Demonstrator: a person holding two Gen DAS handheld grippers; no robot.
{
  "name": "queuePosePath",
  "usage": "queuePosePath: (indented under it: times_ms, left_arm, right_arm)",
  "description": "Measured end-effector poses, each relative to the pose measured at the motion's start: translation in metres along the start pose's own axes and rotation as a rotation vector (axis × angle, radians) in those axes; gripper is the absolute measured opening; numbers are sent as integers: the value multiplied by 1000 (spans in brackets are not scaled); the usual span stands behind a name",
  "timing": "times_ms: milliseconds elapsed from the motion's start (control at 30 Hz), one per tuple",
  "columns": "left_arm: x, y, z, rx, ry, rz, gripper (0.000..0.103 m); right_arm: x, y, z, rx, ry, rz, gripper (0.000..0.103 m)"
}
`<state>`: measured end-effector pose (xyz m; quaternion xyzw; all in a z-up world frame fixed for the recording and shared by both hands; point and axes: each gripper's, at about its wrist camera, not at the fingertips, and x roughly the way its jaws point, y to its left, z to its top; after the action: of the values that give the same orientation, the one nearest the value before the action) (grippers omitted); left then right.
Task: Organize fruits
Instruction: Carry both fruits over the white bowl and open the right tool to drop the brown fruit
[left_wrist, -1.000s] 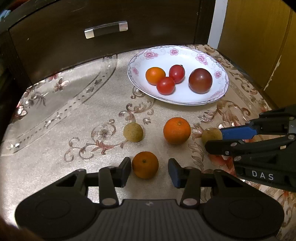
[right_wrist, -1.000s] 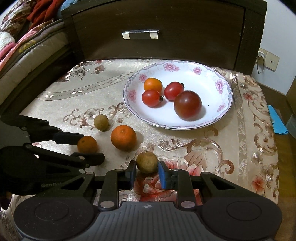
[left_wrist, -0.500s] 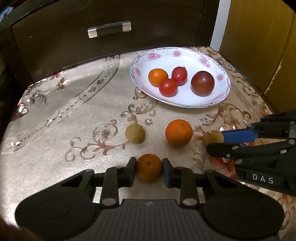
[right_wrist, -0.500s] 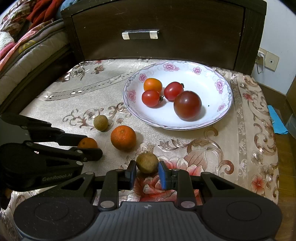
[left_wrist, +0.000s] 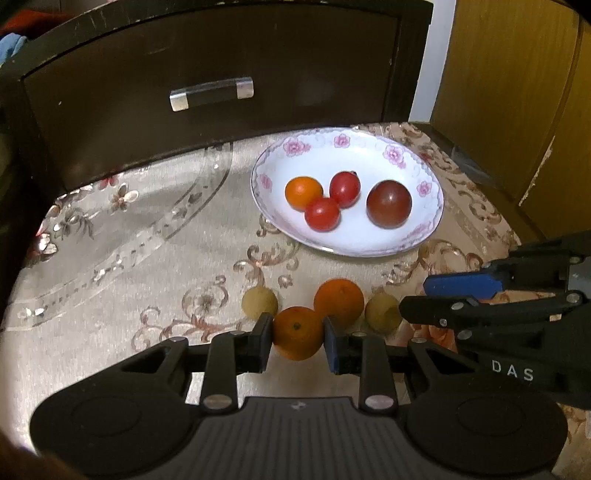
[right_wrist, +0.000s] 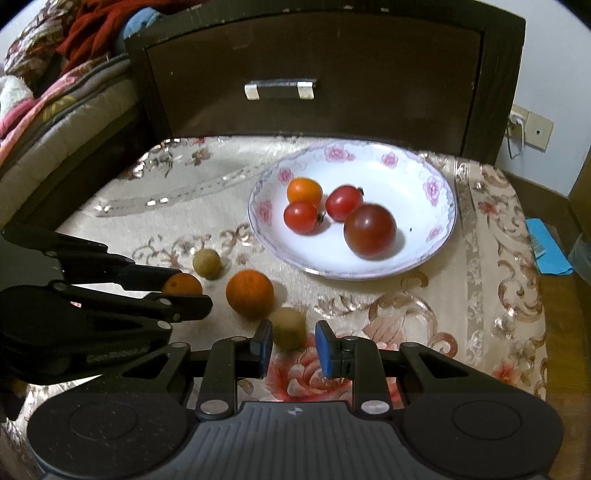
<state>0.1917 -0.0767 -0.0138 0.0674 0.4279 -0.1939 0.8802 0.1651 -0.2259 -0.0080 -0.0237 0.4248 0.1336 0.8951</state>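
One white floral-rimmed plate (left_wrist: 424, 236), four tomatoes on it; four fruits outside it, near its front rim.
Large orange (left_wrist: 338, 299) and one round tan fruit (left_wrist: 259, 302) lie on the cloth; left gripper (left_wrist: 297, 334) pinches the small orange (left_wrist: 297, 332); right gripper (right_wrist: 293, 341), spread, brackets the second tan fruit (right_wrist: 289, 328).

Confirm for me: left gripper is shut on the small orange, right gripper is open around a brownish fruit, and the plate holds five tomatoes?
Not quite. The plate holds four tomatoes, not five, as the right wrist view shows. The rest stands: left gripper shut on the small orange, right gripper open around the brownish fruit.
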Motion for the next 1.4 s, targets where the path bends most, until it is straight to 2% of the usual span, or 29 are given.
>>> queuePosePath:
  times_ms: [167,367,500,867,933,1200,1400]
  left_arm:
    - [3,0,-3,9,11,4,37]
    - [6,2,-8,12,32,-3,37]
    - [7,4,-12,13,45,-5,37]
    - [12,4,-14,15,67,-8,38]
    - [12,4,-14,17,67,-7,38]
    - [7,5,-12,13,47,-10,38]
    - [4,2,-4,14,24,-13,38]
  right_arm:
    - [0,-3,1,7,0,-1,15]
    - [7,-4,-2,20,19,11,18]
    - [12,-1,-2,7,15,27,24]
    - [27,4,0,-22,14,22,23]
    - [28,5,0,-30,20,29,19]
    - [23,6,-1,-34,30,14,18]
    - [11,5,2,-23,3,27,18]
